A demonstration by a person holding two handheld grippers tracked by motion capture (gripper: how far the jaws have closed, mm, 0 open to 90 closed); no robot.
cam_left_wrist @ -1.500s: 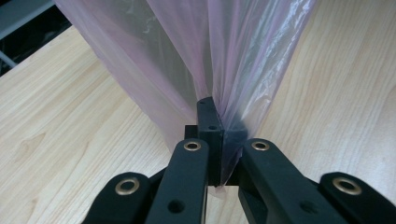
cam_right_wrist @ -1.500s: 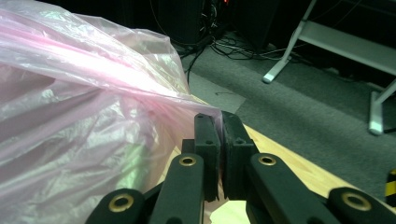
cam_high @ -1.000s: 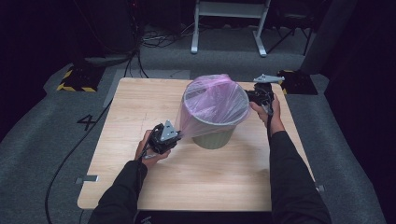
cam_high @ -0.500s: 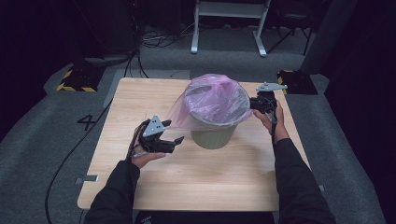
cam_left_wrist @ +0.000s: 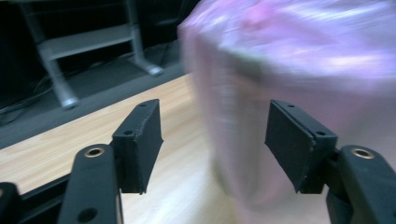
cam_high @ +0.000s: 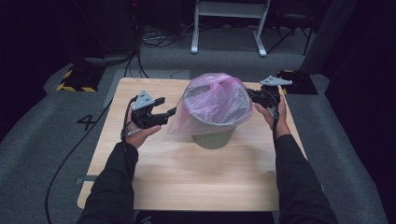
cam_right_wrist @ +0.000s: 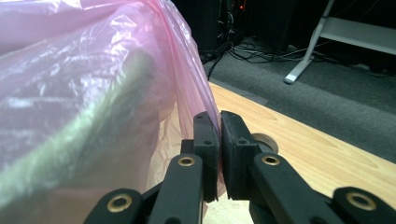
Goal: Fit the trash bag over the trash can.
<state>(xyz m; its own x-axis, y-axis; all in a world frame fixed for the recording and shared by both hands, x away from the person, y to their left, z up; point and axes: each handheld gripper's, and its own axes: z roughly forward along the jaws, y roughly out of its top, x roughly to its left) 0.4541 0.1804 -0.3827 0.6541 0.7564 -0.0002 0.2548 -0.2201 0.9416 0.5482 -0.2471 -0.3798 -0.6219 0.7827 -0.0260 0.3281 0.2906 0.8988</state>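
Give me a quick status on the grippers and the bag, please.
Left gripper open, jaws just closing some, nothing pinched. Right gripper shut on pink bag edge. Bag draped over green bin. Nothing in the way.

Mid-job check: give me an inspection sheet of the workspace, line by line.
Surface: light wooden table, bare around the bin.
Job's things: green round bin upright, translucent pink plastic bag draped over its rim.
Clutter: nothing seen.
Grippers: left gripper beside the bag, jaws apart and just closing, bag not pinched; right gripper shut on the bag's edge.
Cables: black cable trails from the left gripper off the table to the floor.
Surroundings: grey carpet, white metal stand behind.
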